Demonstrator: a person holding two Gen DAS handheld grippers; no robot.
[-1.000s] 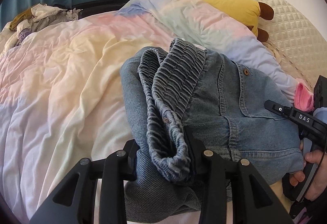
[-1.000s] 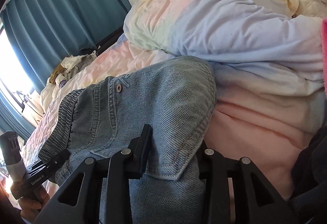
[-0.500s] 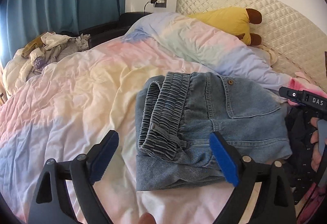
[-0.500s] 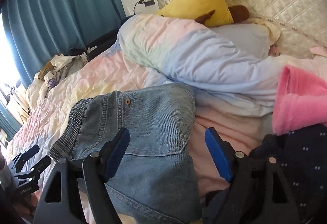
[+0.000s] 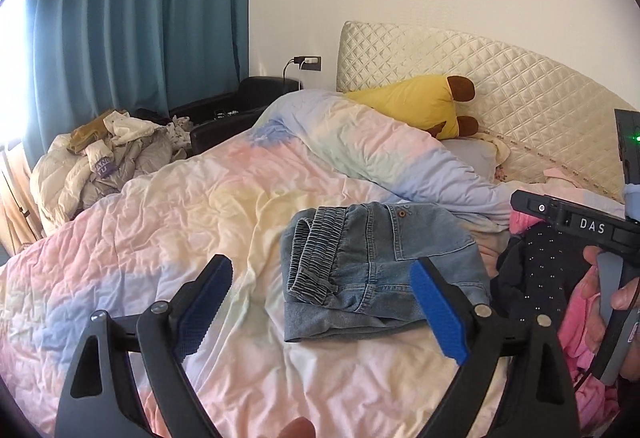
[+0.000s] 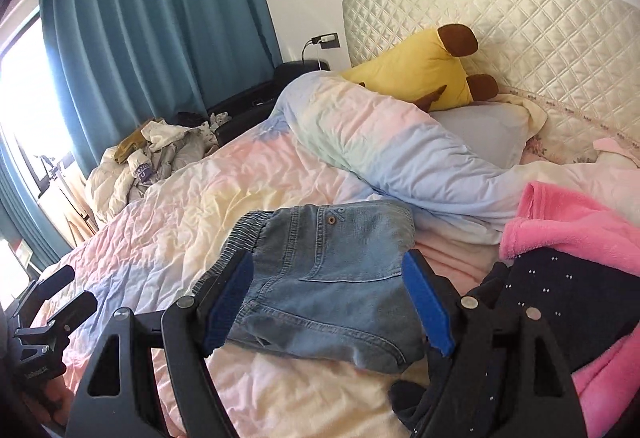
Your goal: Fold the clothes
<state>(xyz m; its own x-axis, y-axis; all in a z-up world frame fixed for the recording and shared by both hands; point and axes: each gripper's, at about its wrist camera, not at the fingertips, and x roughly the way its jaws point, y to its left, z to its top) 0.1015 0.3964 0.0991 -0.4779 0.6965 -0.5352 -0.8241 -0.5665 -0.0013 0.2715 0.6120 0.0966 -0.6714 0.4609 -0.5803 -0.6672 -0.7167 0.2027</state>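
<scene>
Now, with the jeans (image 5: 376,270) folded flat on the quilt (image 5: 168,222) and both the left gripper (image 5: 320,306) and right gripper (image 6: 328,302) spread wide and empty, reach next for the dark dotted garment (image 6: 560,298), pinching one edge cleanly.

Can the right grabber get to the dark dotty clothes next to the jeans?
Probably yes. The right gripper is open and empty, and the dark dotted garment lies uncovered on top of the pink blanket, with nothing between them.

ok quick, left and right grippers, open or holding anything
left gripper: open, holding nothing, above the folded jeans.
right gripper: open, holding nothing.
</scene>
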